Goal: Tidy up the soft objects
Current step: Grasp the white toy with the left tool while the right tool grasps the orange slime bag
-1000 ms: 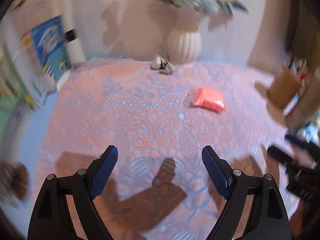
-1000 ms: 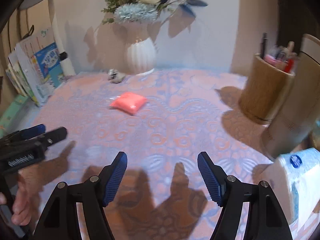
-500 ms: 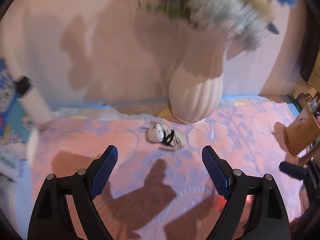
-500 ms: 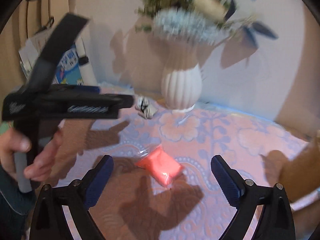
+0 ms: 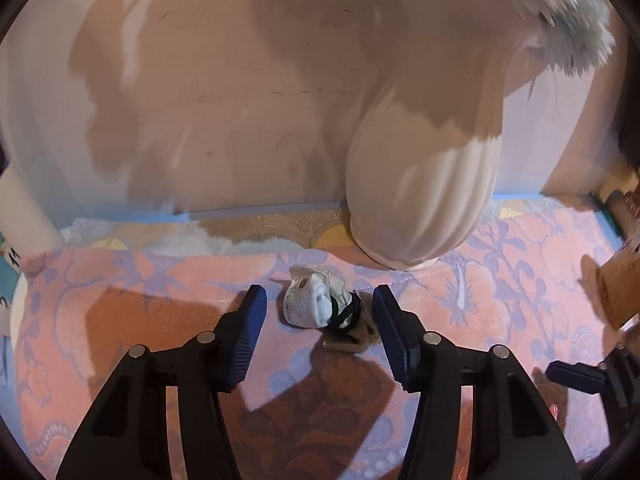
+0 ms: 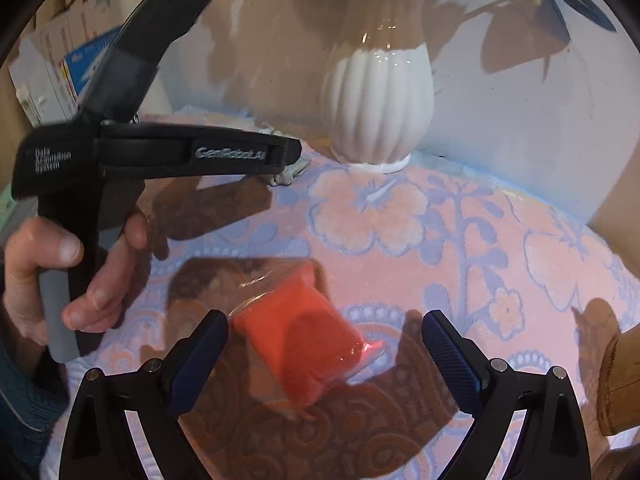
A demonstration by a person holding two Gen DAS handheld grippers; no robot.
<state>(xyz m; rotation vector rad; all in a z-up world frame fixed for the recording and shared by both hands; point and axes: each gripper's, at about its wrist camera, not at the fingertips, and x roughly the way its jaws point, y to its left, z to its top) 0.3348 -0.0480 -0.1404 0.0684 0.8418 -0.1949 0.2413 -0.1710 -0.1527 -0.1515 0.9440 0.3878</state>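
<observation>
Hand-held gripper (image 6: 324, 354) (ribbed blue pads) astride glossy orange pouch (image 6: 304, 344)

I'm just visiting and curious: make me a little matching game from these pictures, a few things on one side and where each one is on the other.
Things:
1. orange packet
2. small white bundle
3. white ribbed vase
4. wooden holder

Places:
A. at the back by the wall, on the patterned cloth
B. between the right gripper jaws, not pressed
C. at the right edge of the right wrist view
D. between the left gripper jaws

Pairs: 1-B, 2-D, 3-A, 4-C
</observation>
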